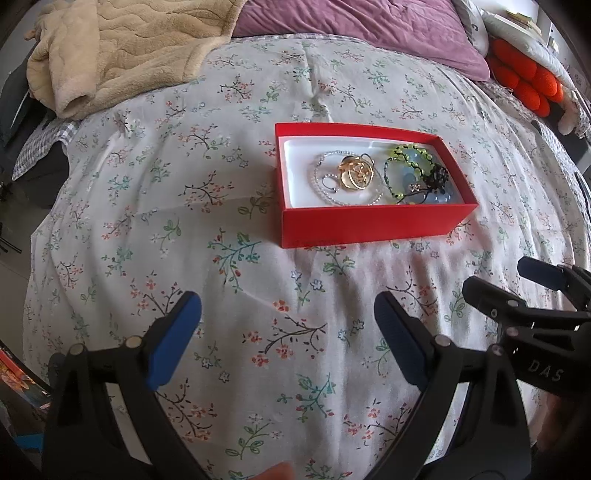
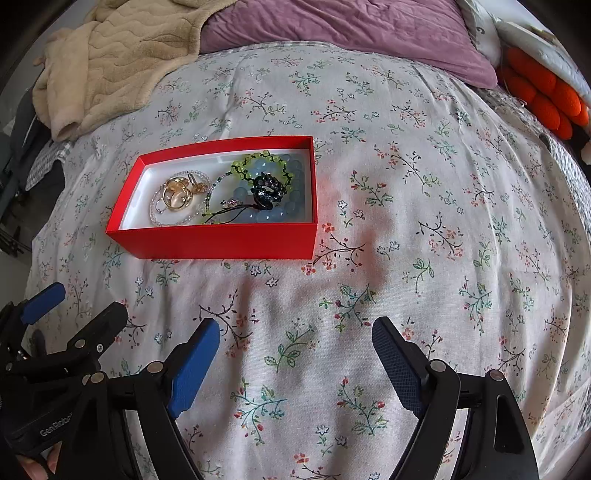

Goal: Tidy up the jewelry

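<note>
A floral bedspread (image 2: pixel 406 206) covers the bed. At its far edge lies a purple pillow (image 2: pixel 343 26), with a beige fleece blanket (image 2: pixel 122 55) bunched over the far left corner. An orange knobbly cushion (image 2: pixel 546 96) sits at the far right corner, touching a white plush thing (image 1: pixel 476 29) beside the pillow.

Jewelry (image 2: pixel 236 192) lies in the box (image 2: pixel 218 242) on the bedspread (image 2: pixel 406 221), pillow (image 2: pixel 351 33) behind.

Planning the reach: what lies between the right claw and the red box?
Only bare floral bedspread between right claw and red box, in the right wrist view.
</note>
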